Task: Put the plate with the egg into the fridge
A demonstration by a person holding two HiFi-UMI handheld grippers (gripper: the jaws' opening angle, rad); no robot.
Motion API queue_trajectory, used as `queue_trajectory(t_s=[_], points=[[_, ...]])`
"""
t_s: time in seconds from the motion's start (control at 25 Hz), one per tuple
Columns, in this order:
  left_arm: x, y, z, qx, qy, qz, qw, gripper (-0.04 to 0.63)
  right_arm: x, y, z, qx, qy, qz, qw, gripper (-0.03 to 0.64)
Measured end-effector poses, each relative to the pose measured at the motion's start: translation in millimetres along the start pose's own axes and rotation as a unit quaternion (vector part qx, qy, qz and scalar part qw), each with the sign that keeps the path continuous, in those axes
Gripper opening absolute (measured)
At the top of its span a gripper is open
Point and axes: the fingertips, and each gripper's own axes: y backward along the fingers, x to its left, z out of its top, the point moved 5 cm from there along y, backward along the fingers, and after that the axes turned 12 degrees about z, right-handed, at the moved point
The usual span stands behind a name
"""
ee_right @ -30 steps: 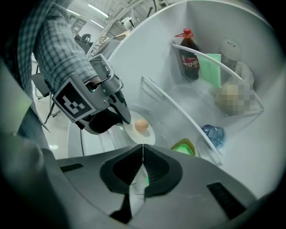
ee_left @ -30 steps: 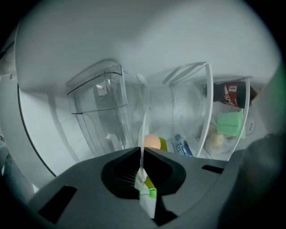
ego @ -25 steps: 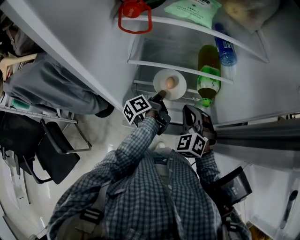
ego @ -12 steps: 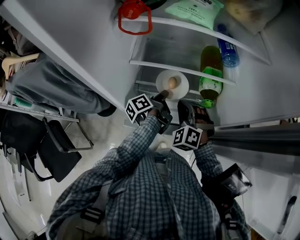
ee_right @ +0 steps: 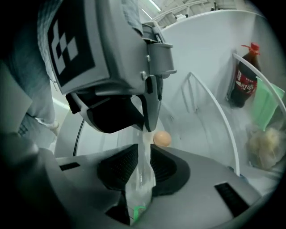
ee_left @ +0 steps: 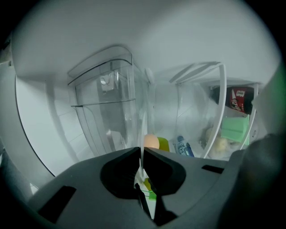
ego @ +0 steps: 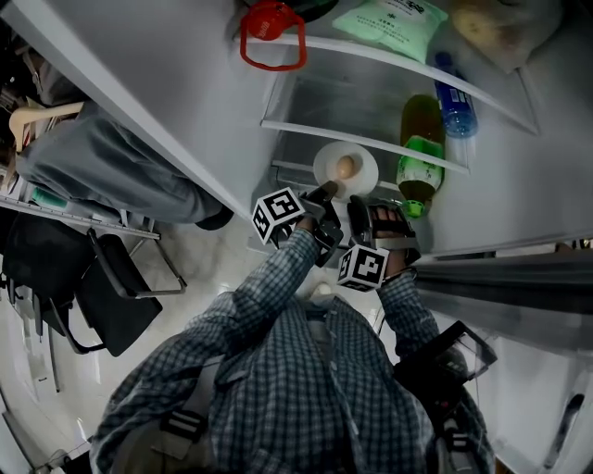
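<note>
A white plate (ego: 360, 158) with a brown egg (ego: 346, 167) on it is held level in front of the lower fridge shelf (ego: 306, 131). My left gripper (ego: 323, 195) is shut on the plate's near rim. In the left gripper view the rim runs edge-on between the jaws of the left gripper (ee_left: 142, 154), with the egg (ee_left: 151, 142) just beyond. My right gripper (ego: 368, 209) sits close beside it, and in its own view the right gripper (ee_right: 144, 157) is shut on the plate (ee_right: 143, 172), the egg (ee_right: 161, 138) ahead.
The open fridge holds a green bottle (ego: 416, 167), a blue-capped bottle (ego: 454, 102), a green packet (ego: 398, 18) and a red-handled item (ego: 271, 28). A cola bottle (ee_right: 245, 78) stands on a higher shelf. A clear drawer (ee_left: 107, 107) lies to the left. A chair (ego: 111, 296) stands behind.
My right gripper has moved up and left to the plate's rim beside the left gripper and closed on it. The plate has shifted slightly toward the shelf.
</note>
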Motion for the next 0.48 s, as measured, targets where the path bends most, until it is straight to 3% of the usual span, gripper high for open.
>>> queue_trajectory(t_s=[0.4,0.48], points=[[0.1,-0.5,0.5,0.008,0.006,-0.013,0.9999,0.017,-2.8,-13.9,-1.0,0.026,0.043,-0.019,0.999,0.066],[1.0,-0.3,0.1,0.009,0.007,-0.014,0.9998,0.017,-4.8,-12.5,1.1,0.023,0.033,-0.027,0.999,0.032]])
